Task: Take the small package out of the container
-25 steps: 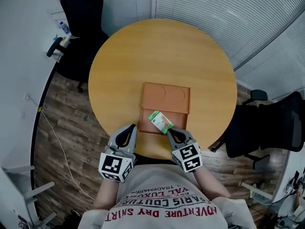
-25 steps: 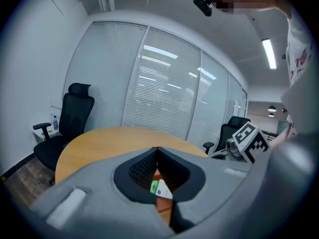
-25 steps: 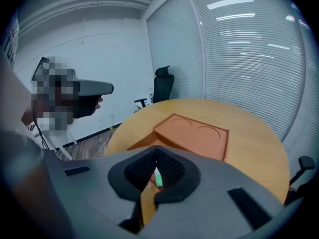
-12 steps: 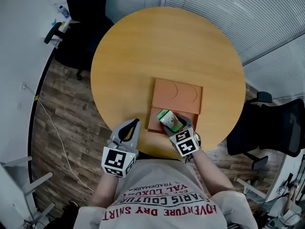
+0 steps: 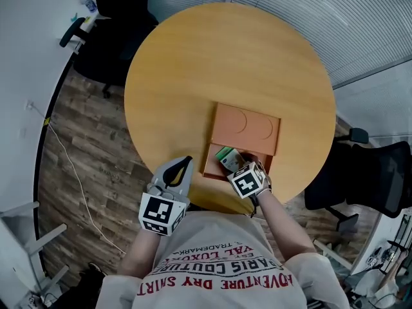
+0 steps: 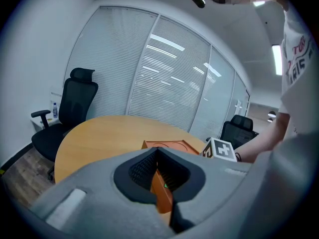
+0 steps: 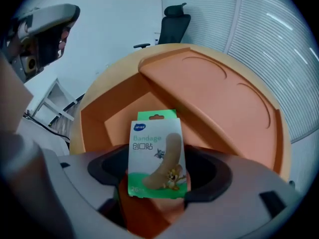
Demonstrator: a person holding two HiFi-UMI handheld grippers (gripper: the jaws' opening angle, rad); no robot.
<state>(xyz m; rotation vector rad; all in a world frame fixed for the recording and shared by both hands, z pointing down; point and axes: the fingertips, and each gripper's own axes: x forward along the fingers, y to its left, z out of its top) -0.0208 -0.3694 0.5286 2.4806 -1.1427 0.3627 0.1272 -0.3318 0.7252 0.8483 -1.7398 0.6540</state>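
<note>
A: What is hard to make out?

B: In the right gripper view the bandage package's (image 7: 155, 153) bottom edge sinks behind the right gripper (image 7: 159, 166). I cannot tell whether it rests on the floor of the orange container (image 7: 219, 98). From the head view the marker cube (image 5: 248, 181) covers much of the package and part of the container's open near compartment. The left gripper view shows only a thin orange sliver of the container through the jaws. The rest sits behind the grey body of the left gripper (image 6: 158, 158).

A: And the tongs?

B: The right gripper reaches into that near compartment, its jaws opening and wide. The package stands upright between them, with a gap to each pad. The left gripper hovers over the near edge of the round wooden table (image 5: 212, 63), just left of the container and apart from it. Its tips are together with nothing between them.

A: Any writing?

B: The package front reads "Bandage" above "创口贴", beside a picture of a plaster and a cartoon cat and mouse. A figure starting "26" at the lower left is partly cut off. The person's T-shirt (image 5: 219, 272) is upside down from the head view and reads "ADVENTURE DRY SHIRT".
</note>
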